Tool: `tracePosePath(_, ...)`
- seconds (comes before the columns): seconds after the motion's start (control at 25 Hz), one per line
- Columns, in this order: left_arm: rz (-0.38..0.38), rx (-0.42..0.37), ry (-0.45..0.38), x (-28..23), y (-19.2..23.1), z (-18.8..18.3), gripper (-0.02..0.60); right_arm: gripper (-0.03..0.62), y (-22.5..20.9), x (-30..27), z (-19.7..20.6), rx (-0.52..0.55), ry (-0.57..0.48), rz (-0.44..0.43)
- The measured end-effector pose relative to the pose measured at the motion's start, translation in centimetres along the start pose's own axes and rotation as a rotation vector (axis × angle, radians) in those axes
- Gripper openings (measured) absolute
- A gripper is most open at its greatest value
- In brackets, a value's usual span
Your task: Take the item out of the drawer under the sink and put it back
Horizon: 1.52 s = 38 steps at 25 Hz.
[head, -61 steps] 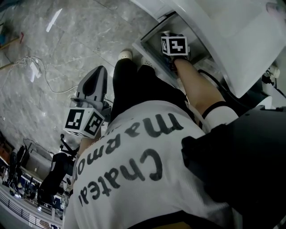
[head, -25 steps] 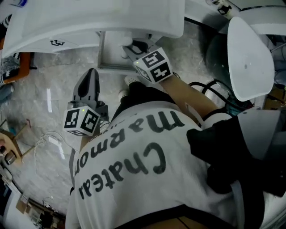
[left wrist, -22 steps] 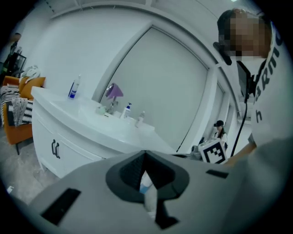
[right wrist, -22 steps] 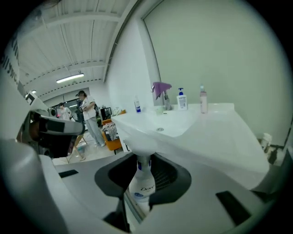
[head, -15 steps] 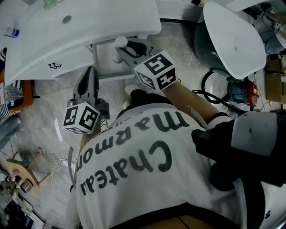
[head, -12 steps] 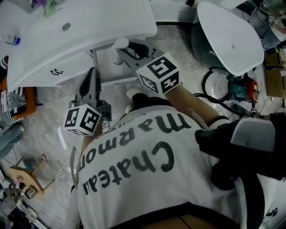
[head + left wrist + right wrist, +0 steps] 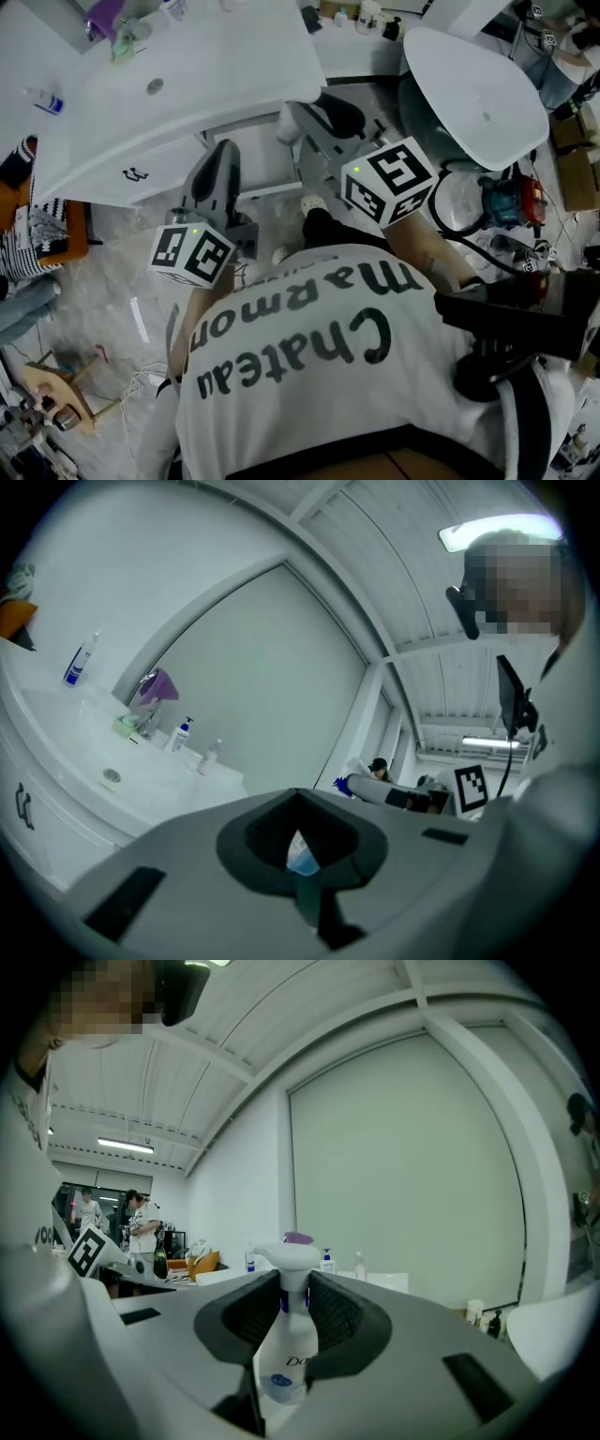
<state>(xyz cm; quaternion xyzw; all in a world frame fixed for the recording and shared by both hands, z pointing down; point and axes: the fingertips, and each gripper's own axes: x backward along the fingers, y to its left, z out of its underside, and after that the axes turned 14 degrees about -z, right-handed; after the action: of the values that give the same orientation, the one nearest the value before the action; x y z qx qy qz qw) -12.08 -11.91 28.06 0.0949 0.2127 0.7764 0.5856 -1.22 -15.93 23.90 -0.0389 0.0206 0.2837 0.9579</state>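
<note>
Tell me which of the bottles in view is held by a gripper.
The white Dove pump bottle, clamped just below its pump head in the right gripper. The other bottles stand loose on the sink counter, touched by neither gripper.

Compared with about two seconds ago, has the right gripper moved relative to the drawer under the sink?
Yes. The right gripper, which was reaching down inside the drawer, has come up out of it, shut on the pump bottle.
</note>
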Motion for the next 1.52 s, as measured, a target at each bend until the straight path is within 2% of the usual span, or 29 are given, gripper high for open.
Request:
tracePosePath(0.16, 0.017, 0.009, -0.001, -0.7, -2.2, 0.7, 0.005, 0.100, -2.2, 1.5, -1.2, 0.019, -0.043, 0.003)
tracePosePath(0.36, -0.053, 0.018, -0.009, -4.9, -4.8, 2.0, 0.005, 0.100, -8.6, 3.2, -0.9, -0.013, -0.079, -0.028)
tracePosePath(0.56, -0.103, 0.002, -0.045, -5.0, -4.4, 2.5, 0.005, 0.100, -8.3, 3.6, -1.7, 0.022, -0.096, -0.072)
tracePosePath(0.76, -0.108, -0.009, -0.052, -12.0, -10.7, 5.7, 0.005, 0.100, -15.8, 7.0, -1.6, 0.041, -0.088, -0.126)
tracePosePath(0.96, -0.134, -0.001, -0.083, -15.9, -13.9, 6.9, 0.005, 0.100, -20.3, 8.6, -1.3, 0.049, -0.073, -0.178)
tracePosePath(1.16, -0.190, -0.018, -0.092, -16.9, -15.1, 7.5, 0.005, 0.100, -22.7, 8.7, -2.0, 0.036, -0.101, -0.211)
tracePosePath(1.52, -0.271, -0.067, -0.076, -17.5, -14.0, 8.1, 0.005, 0.100, -23.8, 6.3, -1.8, -0.011, -0.120, -0.273)
